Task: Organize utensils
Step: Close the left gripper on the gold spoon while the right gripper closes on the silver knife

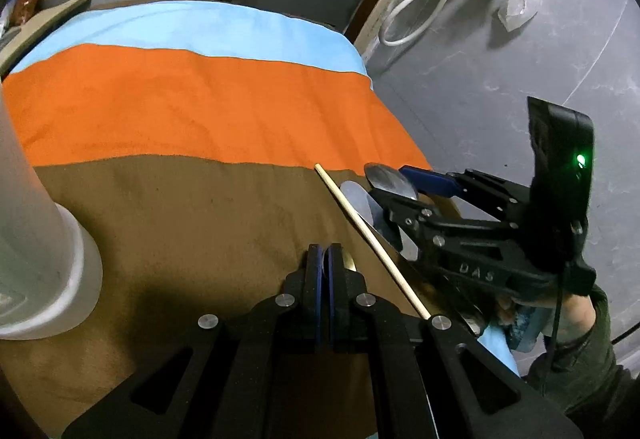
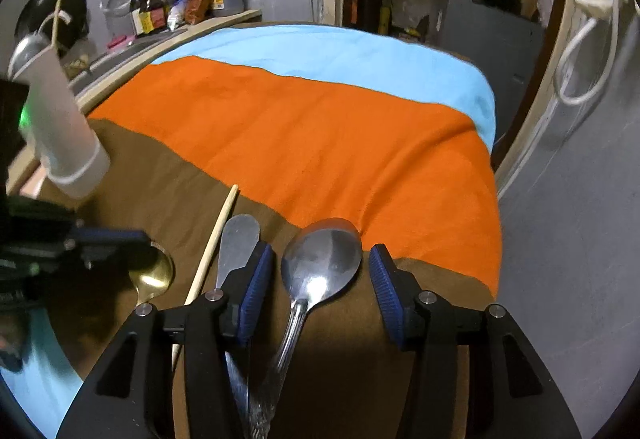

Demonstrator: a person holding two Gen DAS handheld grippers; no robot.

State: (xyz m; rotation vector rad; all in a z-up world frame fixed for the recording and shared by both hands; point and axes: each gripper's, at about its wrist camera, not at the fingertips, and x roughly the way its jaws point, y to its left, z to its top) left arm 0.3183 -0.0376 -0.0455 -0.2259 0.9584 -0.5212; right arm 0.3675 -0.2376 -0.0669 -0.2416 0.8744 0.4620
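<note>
Between my open right gripper point(image 2: 322, 291) lies a steel spoon point(image 2: 320, 263), stiff and slick, best pinched at its neck; left gripper point(image 1: 324, 259) clenched.

The cloth point(image 2: 320, 143) over the surface runs in three broad bands: pale blue, bright orange, brown. A silver spoon point(image 2: 320, 263) lies beside a brass-gold spoon point(image 2: 154, 275) and a pale wooden chopstick point(image 2: 212, 243). The holder point(image 2: 64, 119) is frosted white. The right tongs point(image 2: 320, 291) are black with ribbed blue pads point(image 2: 256, 291).
</note>
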